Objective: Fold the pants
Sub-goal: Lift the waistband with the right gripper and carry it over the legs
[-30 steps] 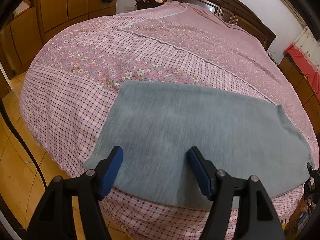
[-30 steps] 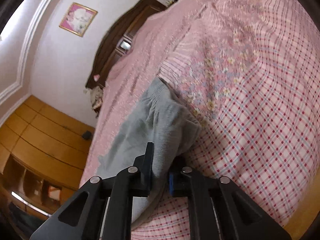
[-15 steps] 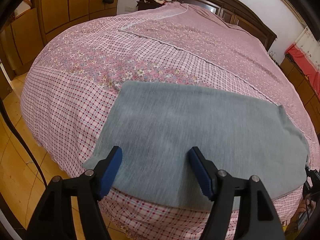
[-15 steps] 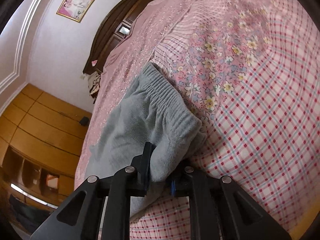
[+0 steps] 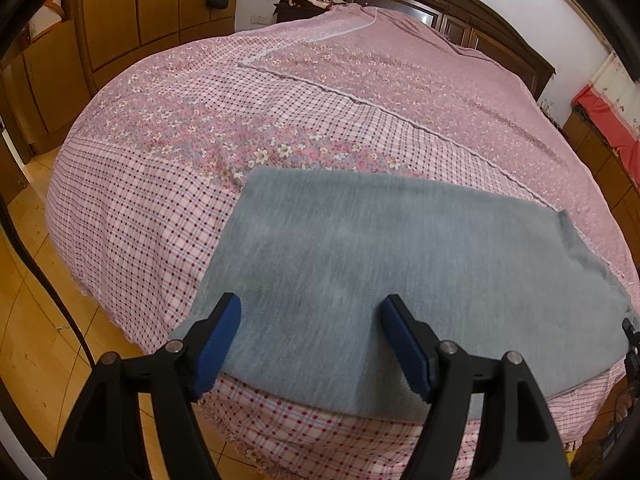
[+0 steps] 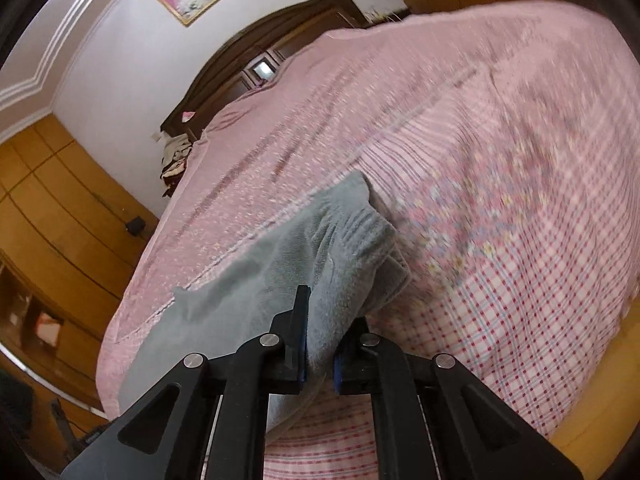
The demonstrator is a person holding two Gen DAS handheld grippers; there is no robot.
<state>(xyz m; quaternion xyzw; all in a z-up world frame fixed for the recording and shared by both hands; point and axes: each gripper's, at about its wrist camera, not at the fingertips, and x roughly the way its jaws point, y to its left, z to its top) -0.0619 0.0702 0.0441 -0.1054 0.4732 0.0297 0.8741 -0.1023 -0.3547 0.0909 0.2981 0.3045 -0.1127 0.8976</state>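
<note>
Grey pants [image 5: 400, 280]: lying flat near the foot edge of the bed [image 5: 360, 100], long axis across it, waistband end lifted off the bedspread by the right gripper [image 6: 319, 344], whose jaws have just been closing and pinch that end. Left gripper [image 5: 312, 340]: jaws wide, empty, poised over the near edge of the opposite end. Fold path across the pants appears unobstructed; wardrobe [image 5: 140, 12] and headboard [image 5: 460, 8] well apart.

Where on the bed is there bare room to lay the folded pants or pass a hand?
Bare bedspread runs from the grey pants' far edge to the headboard, and left of them toward the wardrobe. It is crowded at the near edge: the open left tool hovers over the pants, the right tool pinches their waistband.
</note>
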